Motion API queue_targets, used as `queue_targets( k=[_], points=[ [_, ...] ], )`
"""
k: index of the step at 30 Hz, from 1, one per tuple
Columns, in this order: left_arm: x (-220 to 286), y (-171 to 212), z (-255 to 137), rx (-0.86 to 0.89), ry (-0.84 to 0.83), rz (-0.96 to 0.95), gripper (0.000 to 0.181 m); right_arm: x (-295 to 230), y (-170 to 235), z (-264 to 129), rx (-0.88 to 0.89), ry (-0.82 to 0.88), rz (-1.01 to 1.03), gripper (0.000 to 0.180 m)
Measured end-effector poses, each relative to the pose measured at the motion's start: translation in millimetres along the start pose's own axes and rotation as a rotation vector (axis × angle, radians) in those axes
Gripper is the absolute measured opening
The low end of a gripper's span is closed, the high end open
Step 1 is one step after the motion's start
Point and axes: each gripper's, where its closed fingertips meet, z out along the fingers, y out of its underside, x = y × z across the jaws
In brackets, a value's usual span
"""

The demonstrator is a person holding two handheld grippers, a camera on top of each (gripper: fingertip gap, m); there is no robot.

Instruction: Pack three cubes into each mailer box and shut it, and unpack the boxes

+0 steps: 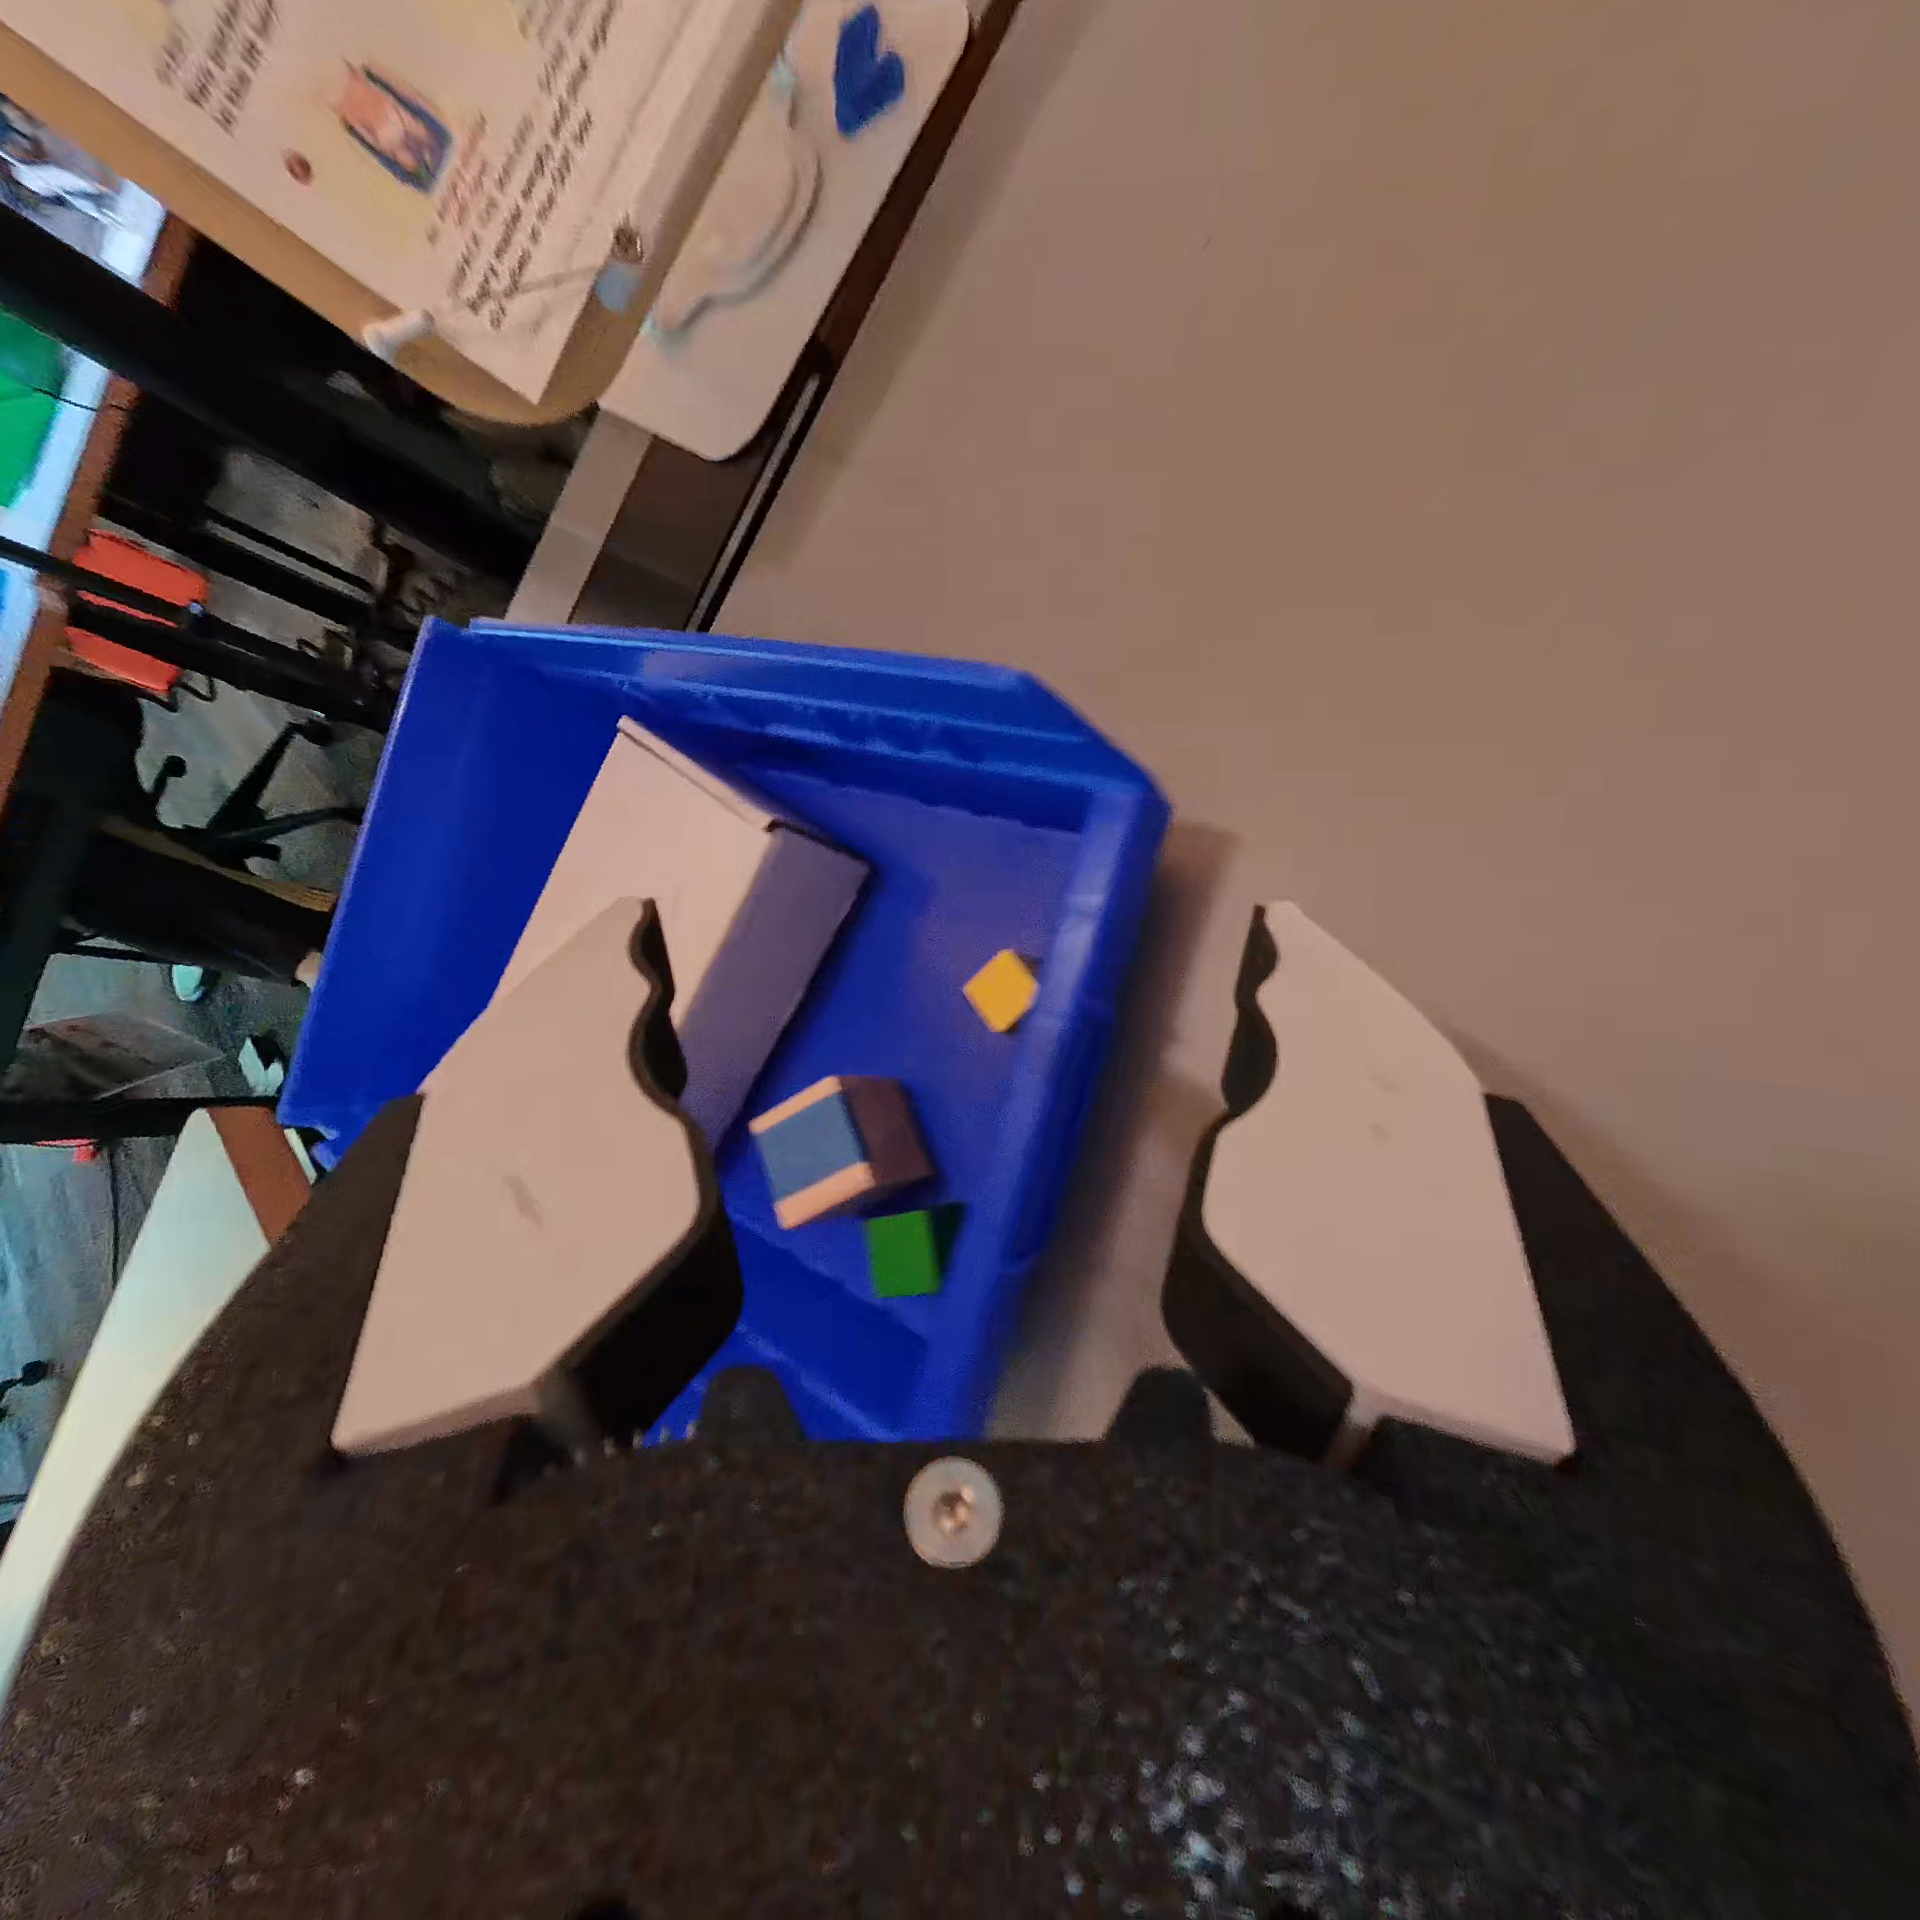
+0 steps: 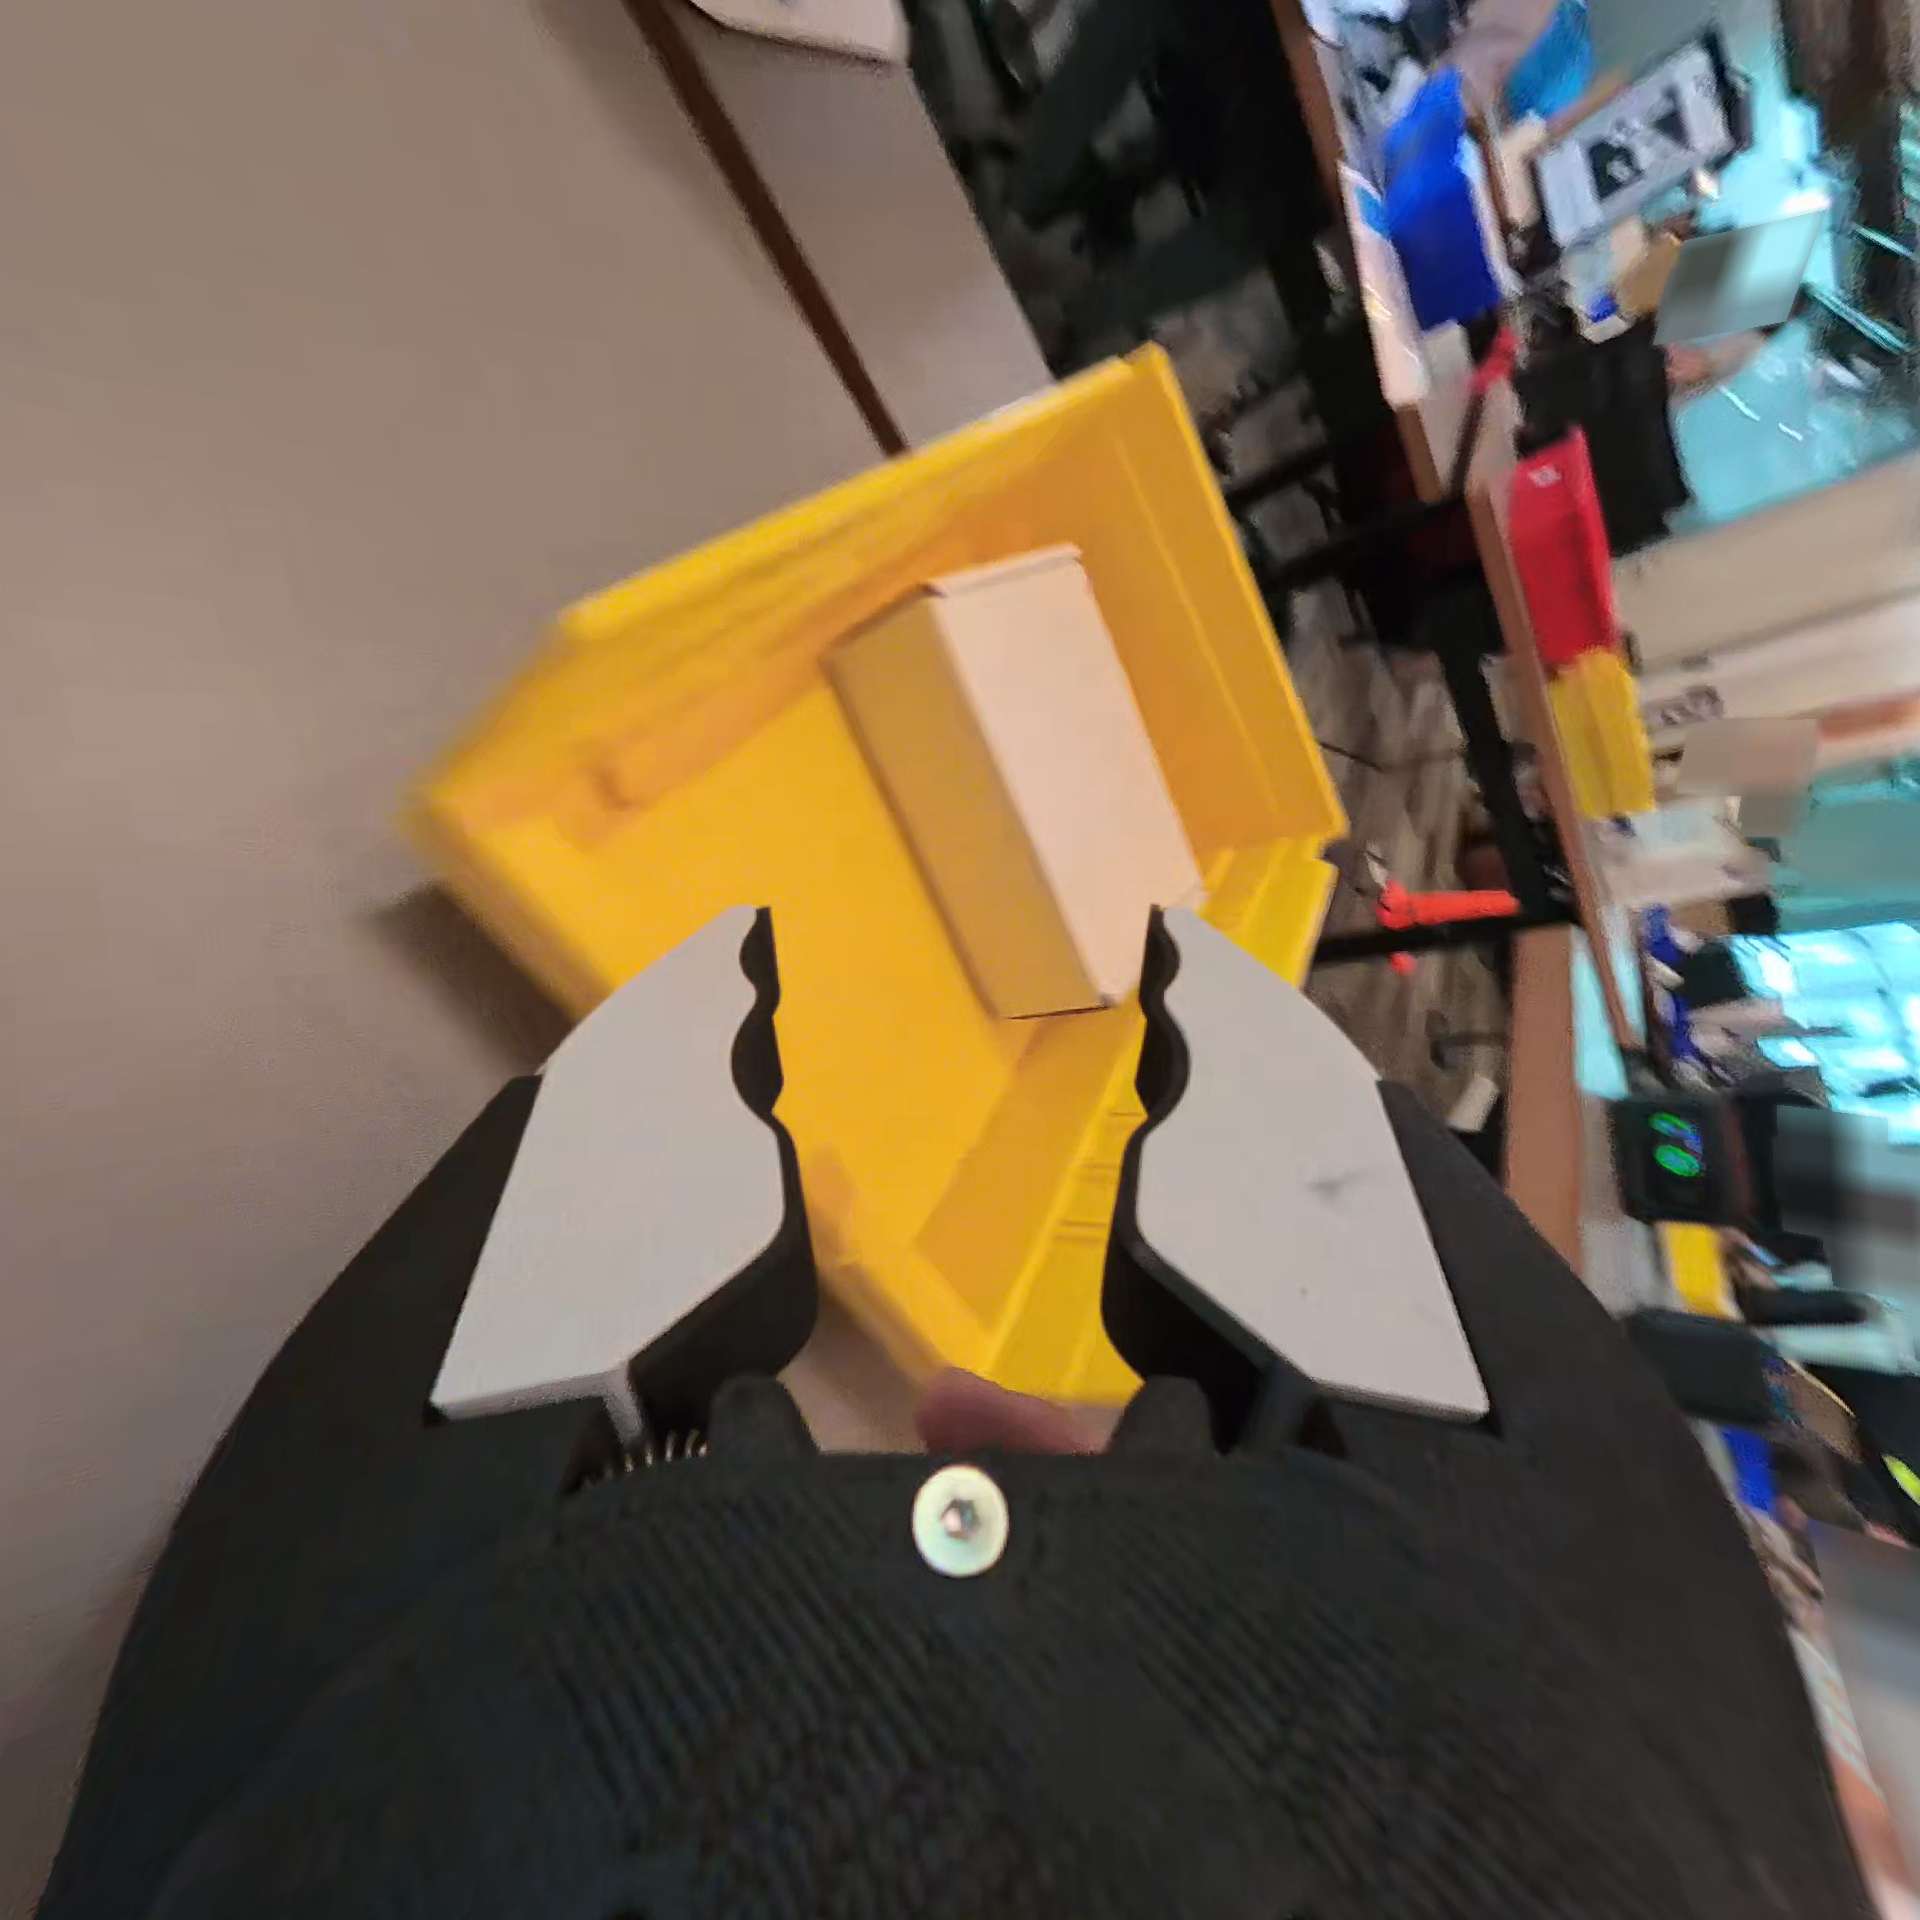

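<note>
Through the left wrist view my left gripper (image 1: 951, 914) gapes wide, holding nothing, above the blue bin (image 1: 1091, 1039); a closed white mailer box (image 1: 717, 914) leans inside beside blue (image 1: 836, 1148), green (image 1: 904, 1252) and yellow (image 1: 1001, 989) cubes, and my fingers could snag that box going for one. Right wrist view: my right gripper (image 2: 961, 920), half open and empty, nears a shut white mailer box (image 2: 1039, 769) in the yellow bin (image 2: 727, 831); an off-centre pinch could tip it

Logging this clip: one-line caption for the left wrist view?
Open left gripper above a blue bin holding a closed white mailer box and three loose cubes.
</note>
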Motion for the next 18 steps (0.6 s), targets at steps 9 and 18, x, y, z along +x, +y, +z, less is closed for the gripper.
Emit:
queue_targets(
  k=[9,18],
  points=[
    [-90,44,74,-0.369,0.234,0.174,0.107,-111,-29,-108,0.280,-0.372,0.155,0.075],
    [-113,76,142,-0.571,0.368,0.297,0.105,-163,-18,-123,0.208,-0.339,0.356,0.076]
  ],
)
